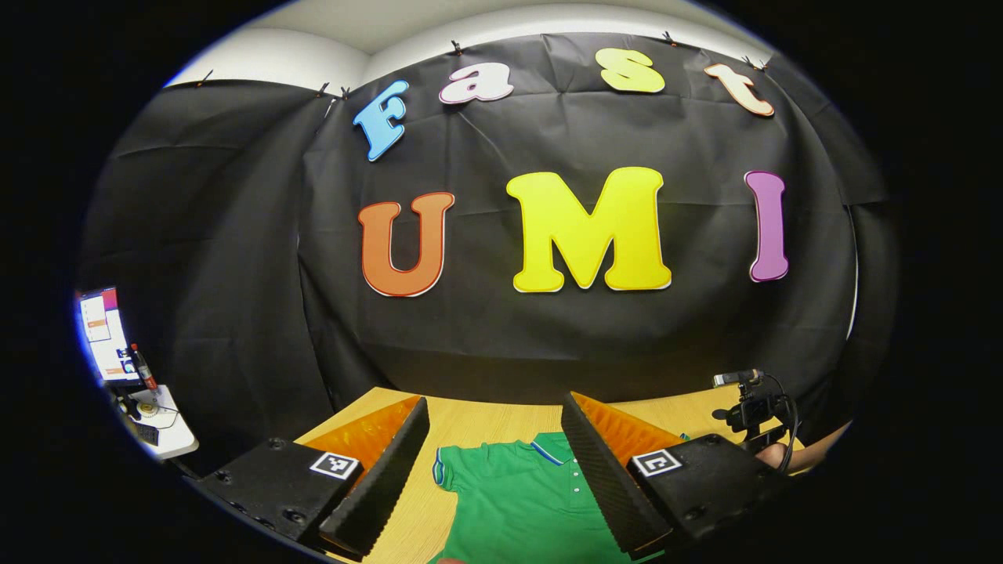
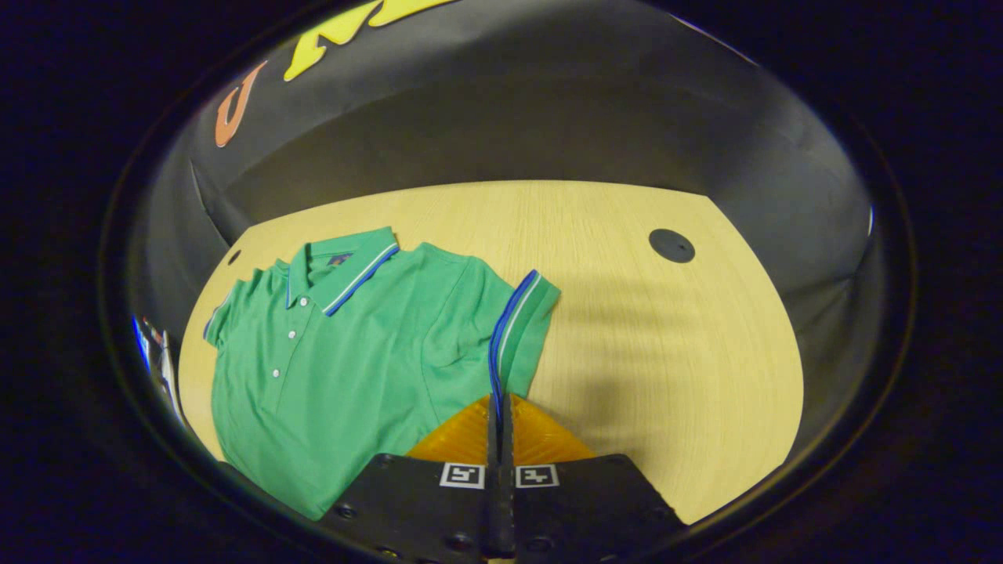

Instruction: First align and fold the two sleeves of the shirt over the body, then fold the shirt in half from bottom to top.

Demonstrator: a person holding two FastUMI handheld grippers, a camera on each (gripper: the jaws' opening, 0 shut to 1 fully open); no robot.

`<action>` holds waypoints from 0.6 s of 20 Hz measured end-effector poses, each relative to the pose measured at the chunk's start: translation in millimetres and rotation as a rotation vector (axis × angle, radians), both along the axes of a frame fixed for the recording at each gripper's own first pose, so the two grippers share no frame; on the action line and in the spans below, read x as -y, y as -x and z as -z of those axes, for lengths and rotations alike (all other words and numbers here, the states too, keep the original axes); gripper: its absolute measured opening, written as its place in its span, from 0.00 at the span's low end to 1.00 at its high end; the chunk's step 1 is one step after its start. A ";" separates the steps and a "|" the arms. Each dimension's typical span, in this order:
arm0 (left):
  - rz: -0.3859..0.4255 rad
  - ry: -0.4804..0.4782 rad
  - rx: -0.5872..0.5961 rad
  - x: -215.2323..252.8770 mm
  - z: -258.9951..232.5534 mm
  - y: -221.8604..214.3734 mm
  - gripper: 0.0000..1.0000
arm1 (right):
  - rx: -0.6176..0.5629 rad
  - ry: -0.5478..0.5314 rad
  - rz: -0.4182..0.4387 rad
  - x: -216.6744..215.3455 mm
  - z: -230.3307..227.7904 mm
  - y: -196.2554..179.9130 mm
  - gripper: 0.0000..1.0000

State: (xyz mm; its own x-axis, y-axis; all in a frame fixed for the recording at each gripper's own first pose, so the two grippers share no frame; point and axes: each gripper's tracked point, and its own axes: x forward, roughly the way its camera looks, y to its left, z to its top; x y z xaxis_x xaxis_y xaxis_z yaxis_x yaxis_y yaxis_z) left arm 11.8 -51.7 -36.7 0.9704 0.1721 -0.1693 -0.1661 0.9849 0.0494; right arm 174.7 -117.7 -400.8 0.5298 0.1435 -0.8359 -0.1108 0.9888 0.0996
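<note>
Right gripper view: the right gripper (image 2: 498, 407) sits at the near edge, its fingers clenched together on the striped cuff of the shirt's sleeve (image 2: 519, 329). The green polo shirt (image 2: 345, 360) lies flat on the wooden table (image 2: 666, 345), button placket up, collar (image 2: 345, 270) toward the far left. The gripped sleeve extends right of the body; the other sleeve (image 2: 223, 313) lies at the far left. A dark round cap (image 2: 671, 245) sits in the tabletop, far right, well apart from the shirt.

Left gripper view: the left gripper (image 1: 495, 439) is released, fingers spread wide, held above the table, grasping nothing. Between the fingers the shirt shows below. To the far right the other gripper's black mount (image 1: 752, 411) shows. At far left stands a monitor (image 1: 102, 335).
</note>
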 end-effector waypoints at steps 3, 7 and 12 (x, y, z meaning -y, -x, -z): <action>0.007 0.018 -0.003 1.3 3.3 -0.1 1.00 | 0.055 -0.015 0.007 1.1 -24.2 -3.4 0.00; 0.003 0.044 0.003 -2.1 4.7 2.1 1.00 | 0.109 -0.060 0.033 -15.2 -60.9 -10.2 0.00; -0.029 0.062 0.004 -26.2 9.0 15.2 1.00 | 0.137 -0.081 -0.010 -80.9 -87.0 -9.0 0.00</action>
State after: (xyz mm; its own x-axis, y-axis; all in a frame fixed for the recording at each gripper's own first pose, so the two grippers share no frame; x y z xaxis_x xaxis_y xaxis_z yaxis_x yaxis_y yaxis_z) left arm -3.5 -25.4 -45.6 0.9658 0.1897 -0.1767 -0.1949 0.9807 -0.0126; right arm 183.7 -36.8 -313.8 0.6365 0.2136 -0.7411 -0.1388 0.9769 0.1623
